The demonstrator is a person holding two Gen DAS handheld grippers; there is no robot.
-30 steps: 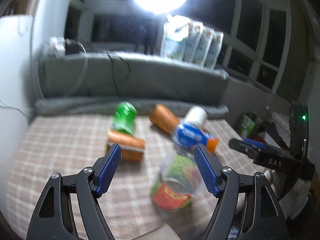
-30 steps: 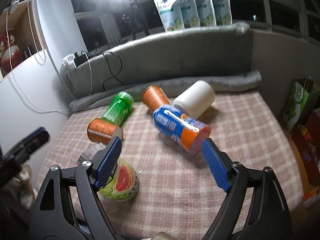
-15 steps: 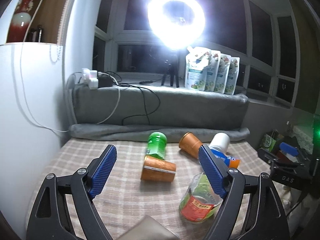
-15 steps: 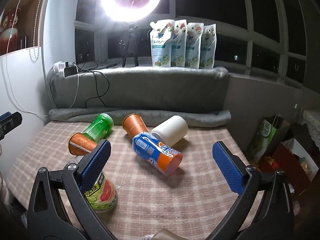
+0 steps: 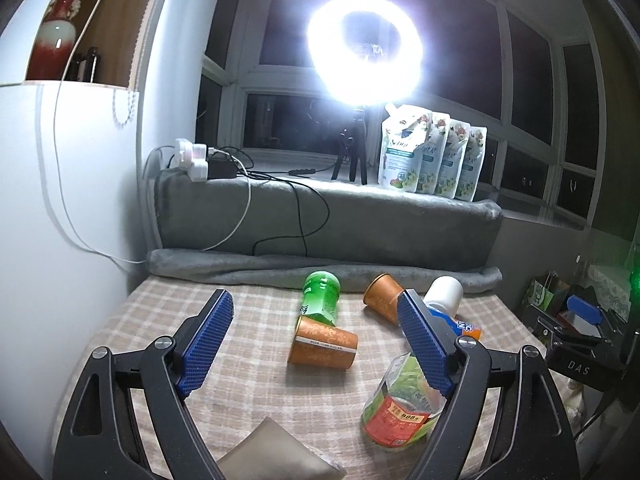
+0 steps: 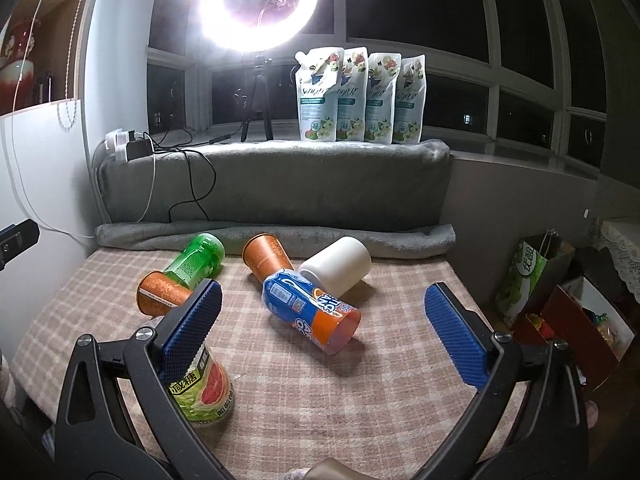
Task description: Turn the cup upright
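**Checked surface, six cups, none upright but one**

Left wrist view: checked cloth surface (image 5: 248, 364) under a glaring ring light (image 5: 364, 50), grey blanket roll (image 5: 320, 268) along the back edge. Left tool (image 5: 316, 340) spread wide, gripping nothing, hovering above the cloth. Between its fingers, lying on their sides: green cup (image 5: 320, 294) touching an orange cup (image 5: 323, 347) in front of it. Second orange cup (image 5: 382, 298) farther back, white cup (image 5: 444, 292) and blue-orange cup (image 5: 460, 323) partly hidden behind the right finger. Clear cup with green and red label (image 5: 402, 404) tilted, near and low right. Four refill pouches (image 5: 432, 154) on the sill.

Right wrist view: same surface (image 6: 380, 380). Right tool (image 6: 324, 334) also wide open and empty. Blue-orange cup (image 6: 310, 312) on its side between the fingers, mouth toward the camera, touching white cup (image 6: 340, 266) and rear orange cup (image 6: 266, 256). Green cup (image 6: 196, 260) and front orange cup (image 6: 160, 294) at left. Labelled clear cup (image 6: 204, 390) standing behind the left finger, partly covered. Paper bags (image 6: 532, 280) on the floor at right.
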